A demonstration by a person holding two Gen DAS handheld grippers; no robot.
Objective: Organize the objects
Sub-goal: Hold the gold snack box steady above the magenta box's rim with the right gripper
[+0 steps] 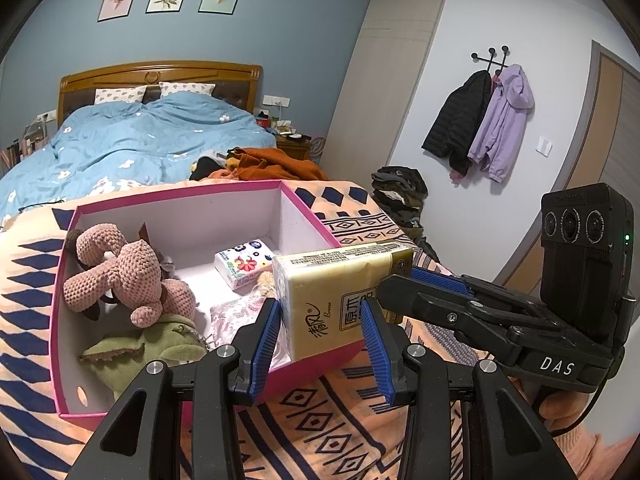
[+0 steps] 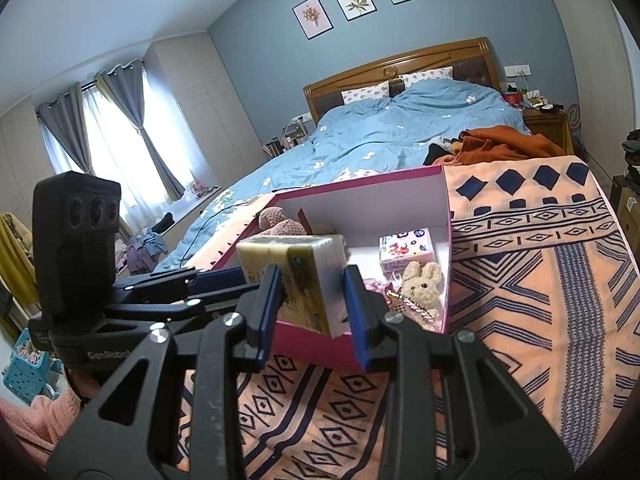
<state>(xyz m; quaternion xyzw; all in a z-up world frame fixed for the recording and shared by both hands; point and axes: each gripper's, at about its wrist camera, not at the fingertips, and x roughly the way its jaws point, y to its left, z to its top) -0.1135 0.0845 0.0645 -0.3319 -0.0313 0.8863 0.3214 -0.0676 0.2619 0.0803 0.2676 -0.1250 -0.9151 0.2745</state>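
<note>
Gripping the yellow tissue pack point(image 1: 340, 300) from two sides, the left gripper point(image 1: 320, 322) and right gripper point(image 2: 310, 298) are both pinching it above the pink box's point(image 1: 180, 200) near wall. If one is letting go early or tugging sideways, the soft pack is likely twisting free and dropping outside onto the patterned blanket point(image 2: 540, 280), or landing on the plush bunny point(image 2: 422, 284).

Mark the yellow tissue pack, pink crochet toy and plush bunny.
yellow tissue pack point(image 1: 320, 300), left wrist view, front face.
pink crochet toy point(image 1: 128, 272), left wrist view, its body.
plush bunny point(image 2: 420, 284), right wrist view, its face.
</note>
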